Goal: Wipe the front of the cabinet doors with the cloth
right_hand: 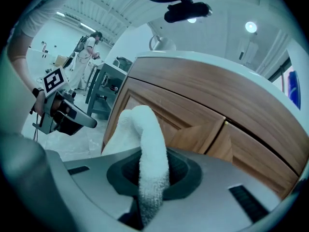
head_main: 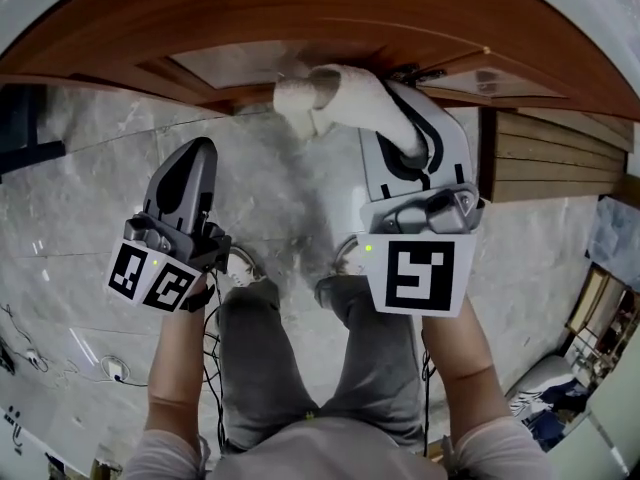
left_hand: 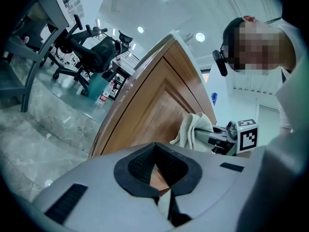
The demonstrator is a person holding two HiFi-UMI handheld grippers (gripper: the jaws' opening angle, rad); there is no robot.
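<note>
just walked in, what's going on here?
A person is holding a tool in each hand, facing a wooden cabinet door. The right tool is shut on a white cloth and holds it up at the door front; it looks pressed against the wood, though contact is hard to confirm. The left tool has its jaws together with nothing in them, and is held lower and off to the side, away from the door.
</note>
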